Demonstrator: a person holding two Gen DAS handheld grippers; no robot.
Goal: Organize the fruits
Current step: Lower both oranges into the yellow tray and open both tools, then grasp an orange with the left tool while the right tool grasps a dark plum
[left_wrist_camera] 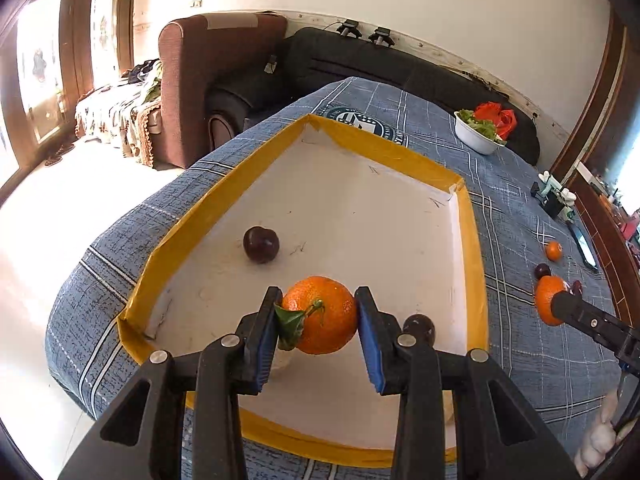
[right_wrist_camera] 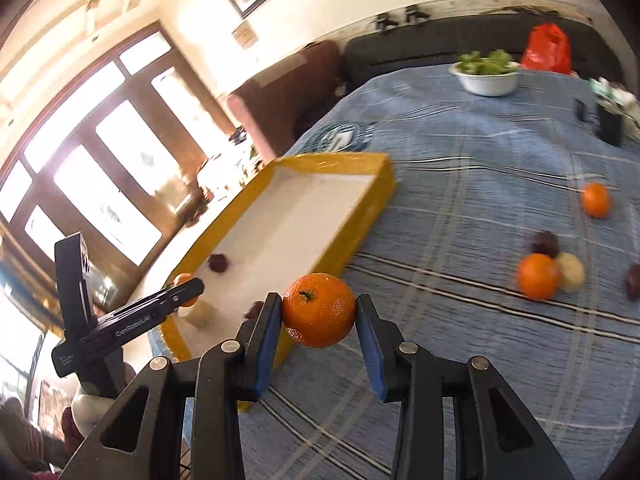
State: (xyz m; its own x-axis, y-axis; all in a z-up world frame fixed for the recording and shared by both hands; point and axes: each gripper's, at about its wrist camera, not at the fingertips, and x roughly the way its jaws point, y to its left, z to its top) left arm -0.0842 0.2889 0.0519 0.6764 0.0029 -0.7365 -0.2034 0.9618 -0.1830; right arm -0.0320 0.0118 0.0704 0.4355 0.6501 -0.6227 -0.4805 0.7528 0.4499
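You've got loads of bare white floor in the far half of the tray (left_wrist_camera: pixel 476 264), only its yellow rim to clear. Near the front, a dark plum (left_wrist_camera: pixel 261 244) sits left, another plum (left_wrist_camera: pixel 419 327) right beside the left gripper (left_wrist_camera: pixel 319 322).

Blue plaid table (right_wrist_camera: pixel 460 184), yellow-rimmed tray (left_wrist_camera: pixel 476 248), white bowl (right_wrist_camera: pixel 488 80), loose oranges (right_wrist_camera: pixel 538 276)

Left gripper (left_wrist_camera: pixel 318 320) clamped on an orange (left_wrist_camera: pixel 320 320), right gripper (right_wrist_camera: pixel 319 312) likewise gripping another orange (right_wrist_camera: pixel 319 310)
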